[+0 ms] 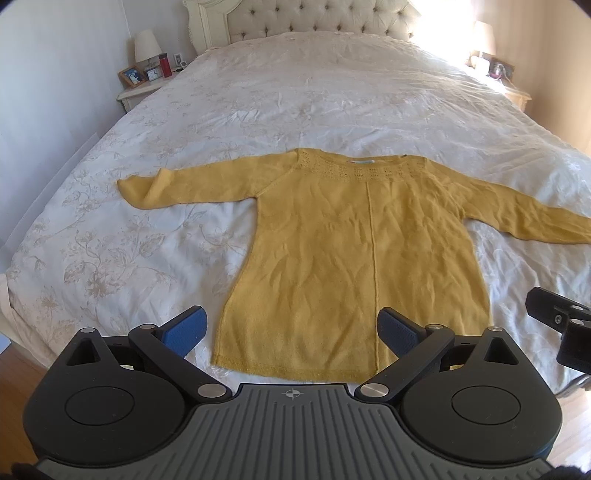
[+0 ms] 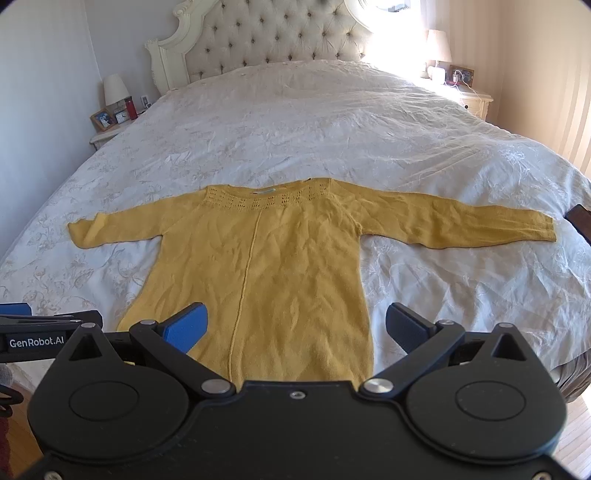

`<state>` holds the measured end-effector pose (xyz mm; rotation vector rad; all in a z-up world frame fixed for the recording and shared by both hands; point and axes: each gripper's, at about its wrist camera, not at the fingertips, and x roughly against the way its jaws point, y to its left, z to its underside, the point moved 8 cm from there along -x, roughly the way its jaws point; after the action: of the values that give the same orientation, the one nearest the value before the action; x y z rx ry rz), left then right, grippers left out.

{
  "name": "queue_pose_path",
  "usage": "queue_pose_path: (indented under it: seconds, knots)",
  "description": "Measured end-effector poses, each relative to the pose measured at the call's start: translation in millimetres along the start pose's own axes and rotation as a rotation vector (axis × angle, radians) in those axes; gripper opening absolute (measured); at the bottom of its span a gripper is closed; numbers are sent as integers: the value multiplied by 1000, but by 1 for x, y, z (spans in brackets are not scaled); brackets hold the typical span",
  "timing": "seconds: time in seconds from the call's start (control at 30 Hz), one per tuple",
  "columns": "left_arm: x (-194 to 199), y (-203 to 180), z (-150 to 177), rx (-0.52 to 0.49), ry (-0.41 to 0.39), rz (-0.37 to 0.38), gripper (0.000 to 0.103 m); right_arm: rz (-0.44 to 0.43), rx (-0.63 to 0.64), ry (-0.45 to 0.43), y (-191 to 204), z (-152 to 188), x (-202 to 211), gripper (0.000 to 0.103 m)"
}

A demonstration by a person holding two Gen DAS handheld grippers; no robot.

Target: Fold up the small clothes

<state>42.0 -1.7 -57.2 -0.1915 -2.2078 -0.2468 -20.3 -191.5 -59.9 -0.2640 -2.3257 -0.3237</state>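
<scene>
On the far left we saw a nightstand (image 1: pixel 142 90) carrying a lamp (image 1: pixel 147 46), a framed picture (image 1: pixel 132 76), a small clock (image 1: pixel 153 74) and a red bottle (image 1: pixel 166 65). Beside it stretched the bed (image 1: pixel 314 96), under a pale floral cover and backed by a tufted headboard (image 1: pixel 317 18).

The mustard sweater (image 1: pixel 343 236) lay flat on the near part of the cover, neckline toward the headboard and hem toward us. Its left sleeve (image 1: pixel 177 184) reached out sideways with the cuff partly turned over; the right sleeve (image 2: pixel 461 221) lay straight toward the bed's right edge.

We held the left gripper (image 1: pixel 291 328) above the hem with its jaws spread wide — nothing between the blue pads but cloth lying below, untouched. The right gripper (image 2: pixel 295 325) hovered just beside it, over the sweater's lower right part, equally wide apart and gripping nothing.

Further right, a dark object (image 2: pixel 578 218) sat at the cover's edge near the right cuff — we could not tell what it was. A second nightstand (image 2: pixel 474 99) stood in bright window light.
</scene>
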Motion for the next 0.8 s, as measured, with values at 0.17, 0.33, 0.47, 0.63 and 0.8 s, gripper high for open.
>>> queue_pose_path:
  seconds: [0.17,0.33,0.47,0.63,0.8]
  knots:
    - [-2,-1,4,6,22,5,101,-2,-3,5,-1,0,0,102]
    - [-1,-2,4,11,23,5,101,-4,-3,5,0,0,-1,102]
    - [-2,-1,4,7,27,6,101,-9,-8,9,0,0,-1,102]
    - [-4,-7,5,7,47,12,101,-23,-11,12,1,0,-3,102]
    - [-4,-6,3,13,52,5,101,-38,-9,18,3,0,-6,102]
